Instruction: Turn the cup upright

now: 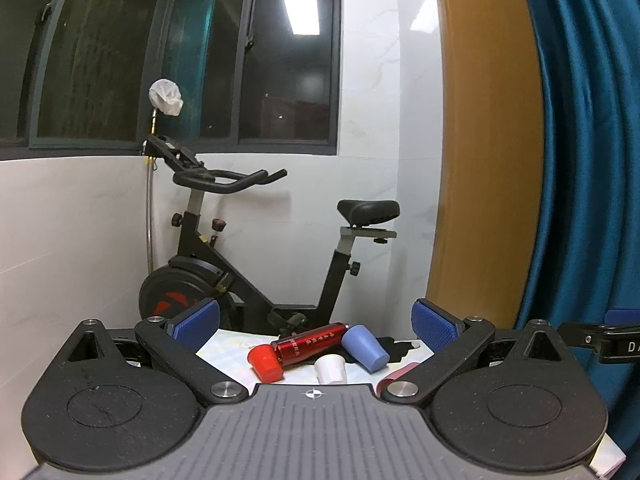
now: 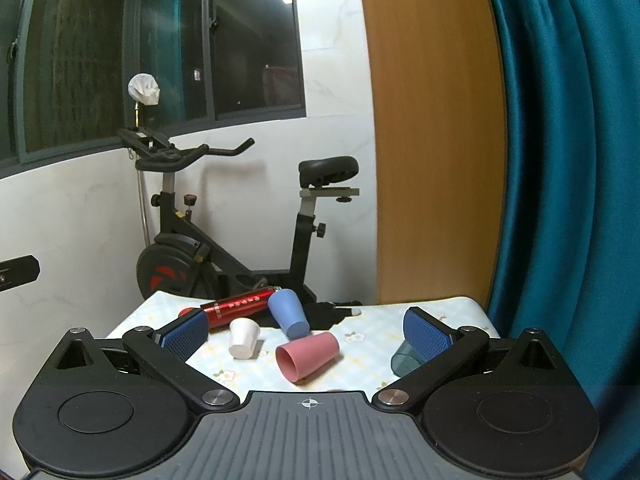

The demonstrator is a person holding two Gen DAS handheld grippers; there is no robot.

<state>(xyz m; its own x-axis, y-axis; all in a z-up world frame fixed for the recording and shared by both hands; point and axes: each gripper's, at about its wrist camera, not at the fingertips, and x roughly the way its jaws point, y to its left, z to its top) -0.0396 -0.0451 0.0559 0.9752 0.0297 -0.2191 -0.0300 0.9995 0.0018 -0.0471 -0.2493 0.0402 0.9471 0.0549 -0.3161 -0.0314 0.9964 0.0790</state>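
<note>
Going left to right across the table [image 2: 440, 312]. My left gripper [image 1: 316, 322] is spread wide with nothing between its blue pads [image 1: 198, 320]; my right gripper [image 2: 308, 330] is spread just as wide and is also empty.

In the left wrist view the red cup [image 1: 266, 362] lies on its side at about 11 o'clock from my left fingertips' midpoint, touching the end of the red bottle [image 1: 310, 342]. The white cup [image 2: 243, 338] comes next, mouth down, at roughly 10 o'clock from the middle of my right gripper. The blue cup [image 2: 289, 317] is tipped over behind it, leaning at the bottle's far end. The pink cup [image 2: 306, 355] lies on its side just ahead of my right gripper, near 6 o'clock of the fingertip midpoint, its open mouth turned toward me and to the left. At about 3 o'clock, half hidden behind my right pad [image 2: 426, 336], sits a teal translucent cup [image 2: 404, 356]; I cannot tell how it stands.

I judge the pink cup the closest candidate. It looks like light, thin plastic: smooth, tapered, apt to roll or squirt out of a hard pinch, and it may flex at the rim. I would take it across the body near the middle, lightly, then rotate it base down.
</note>
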